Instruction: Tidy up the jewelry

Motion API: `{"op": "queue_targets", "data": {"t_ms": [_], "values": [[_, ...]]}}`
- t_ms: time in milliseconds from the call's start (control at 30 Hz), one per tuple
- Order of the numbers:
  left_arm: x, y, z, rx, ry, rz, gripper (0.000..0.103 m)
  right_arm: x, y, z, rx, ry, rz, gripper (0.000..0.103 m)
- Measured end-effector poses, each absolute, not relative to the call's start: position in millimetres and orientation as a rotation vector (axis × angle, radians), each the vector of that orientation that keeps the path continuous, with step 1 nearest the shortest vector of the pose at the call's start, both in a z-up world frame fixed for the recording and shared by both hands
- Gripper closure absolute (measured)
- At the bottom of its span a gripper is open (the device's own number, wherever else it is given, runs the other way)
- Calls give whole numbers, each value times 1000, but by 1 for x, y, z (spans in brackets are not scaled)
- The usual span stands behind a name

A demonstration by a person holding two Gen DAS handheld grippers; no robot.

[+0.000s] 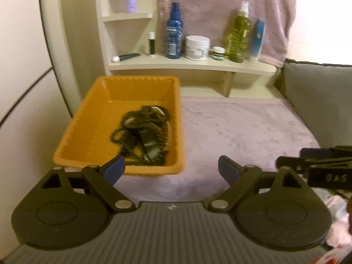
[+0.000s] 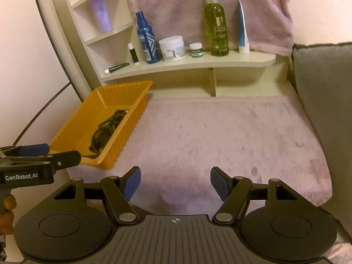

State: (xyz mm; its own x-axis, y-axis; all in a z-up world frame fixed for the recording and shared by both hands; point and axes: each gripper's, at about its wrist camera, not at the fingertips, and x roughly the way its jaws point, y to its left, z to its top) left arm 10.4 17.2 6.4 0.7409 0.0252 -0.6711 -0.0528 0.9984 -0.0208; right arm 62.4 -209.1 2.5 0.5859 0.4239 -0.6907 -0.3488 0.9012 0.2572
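Jewelry [image 1: 140,134], seemingly dark tangled chains, fills my orange basket [image 1: 88,118] centre-left; both my left gripper [image 1: 171,169] and right gripper [image 2: 175,182] gape empty.

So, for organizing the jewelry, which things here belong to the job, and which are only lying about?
Belong to the job:
- orange basket
- dark tangled jewelry inside it
- left gripper, open and empty
- right gripper, open and empty

Only lying about, all on the shelf:
- blue spray bottle
- green spray bottle
- white jar
- small jar
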Motion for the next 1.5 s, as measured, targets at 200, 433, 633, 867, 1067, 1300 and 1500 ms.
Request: {"op": "queue_targets", "data": {"t_ms": [200,433,633,867,1067,1300,1500], "values": [[10,4,-1,-44,760,27,13,61,-219,-2,123,855,437,33],[12,-8,-7,-22,784,14,13,63,-222,-4,114,874,439,33],[14,-9,-8,-14,793,19,13,63,-222,-5,105,878,447,33],[15,-10,-10,-10,799,12,13,64,-221,-6,104,888,438,33],[15,-10,-10,-15,798,14,13,65,-220,-5,95,888,444,33],[15,-8,-10,-20,798,15,13,65,-220,-6,88,888,447,33],[16,-8,-10,-20,797,15,13,65,-219,-5,86,888,449,33]]}}
